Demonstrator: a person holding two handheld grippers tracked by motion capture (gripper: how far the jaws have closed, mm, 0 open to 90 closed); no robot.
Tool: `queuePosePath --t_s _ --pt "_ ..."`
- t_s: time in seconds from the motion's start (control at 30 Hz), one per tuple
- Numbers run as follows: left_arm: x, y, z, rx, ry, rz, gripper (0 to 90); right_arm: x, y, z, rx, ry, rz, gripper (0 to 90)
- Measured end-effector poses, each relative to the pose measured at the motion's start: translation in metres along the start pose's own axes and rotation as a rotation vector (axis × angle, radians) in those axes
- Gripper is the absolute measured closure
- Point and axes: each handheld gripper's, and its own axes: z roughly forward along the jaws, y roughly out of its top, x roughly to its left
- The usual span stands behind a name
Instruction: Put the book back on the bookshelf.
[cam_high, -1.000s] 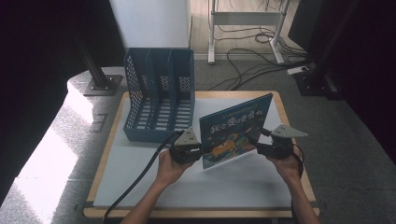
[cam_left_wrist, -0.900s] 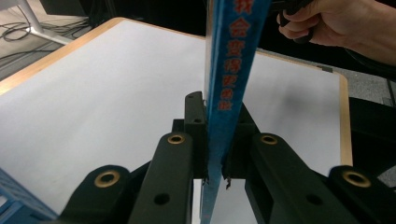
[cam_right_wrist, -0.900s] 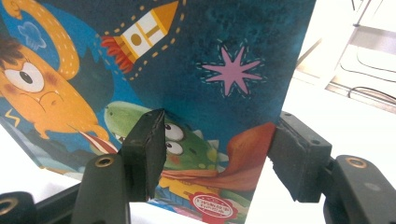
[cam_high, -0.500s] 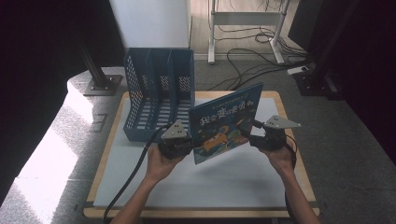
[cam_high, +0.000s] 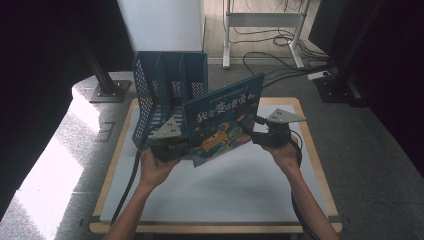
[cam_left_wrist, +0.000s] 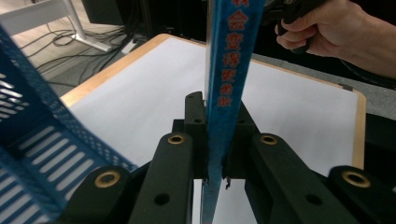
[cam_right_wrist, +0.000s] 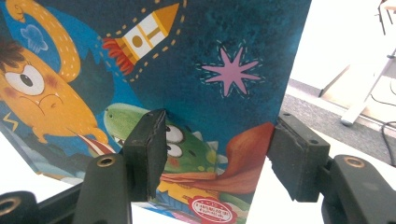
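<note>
A blue picture book (cam_high: 222, 120) with cartoon monsters on its cover is held up off the table, tilted, just in front of the blue file holder (cam_high: 150, 100). My left gripper (cam_high: 182, 145) is shut on the book's lower left edge; in the left gripper view the thin blue book (cam_left_wrist: 224, 70) stands pinched between the pads of the left gripper (cam_left_wrist: 217, 135). My right gripper (cam_high: 257, 132) sits at the book's right edge. In the right gripper view the jaws of the right gripper (cam_right_wrist: 219, 151) stand apart in front of the cover (cam_right_wrist: 140, 70), not pinching it.
The file holder has several upright slots and stands at the far left of the white, wood-framed board (cam_high: 225, 190). Its mesh wall (cam_left_wrist: 42, 140) is close to my left gripper. Cables and a desk frame lie on the floor beyond the table.
Both hands have lifted the book and carried it away from the person and leftward, toward the file holder. The book now stands more upright.
</note>
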Motion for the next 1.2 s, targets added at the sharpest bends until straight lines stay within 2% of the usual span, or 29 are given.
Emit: queuePosePath --t_s 0.33,0.57,0.77,1.0,1.1,1.2 --pt "0.018 -0.001 -0.028 -0.027 0.044 -0.027 83.2 0.009 0.025 0.032 -0.022 0.042 -0.014 39.5" --pt "0.028 -0.005 -0.04 -0.038 0.072 -0.033 83.2 0.014 0.035 0.05 -0.03 0.063 -0.025 39.4" --pt "0.036 -0.012 -0.05 -0.035 0.1 -0.044 83.2 0.019 0.038 0.073 -0.033 0.094 -0.022 39.4" --pt "0.042 -0.024 -0.063 -0.037 0.134 -0.07 83.2 0.027 0.041 0.093 -0.033 0.126 -0.025 39.3" --pt "0.043 -0.027 -0.065 -0.036 0.146 -0.077 83.2 0.029 0.041 0.099 -0.031 0.135 -0.022 39.2" --pt "0.04 -0.03 -0.066 -0.017 0.179 -0.073 83.2 0.033 0.04 0.11 -0.024 0.143 -0.009 36.3"
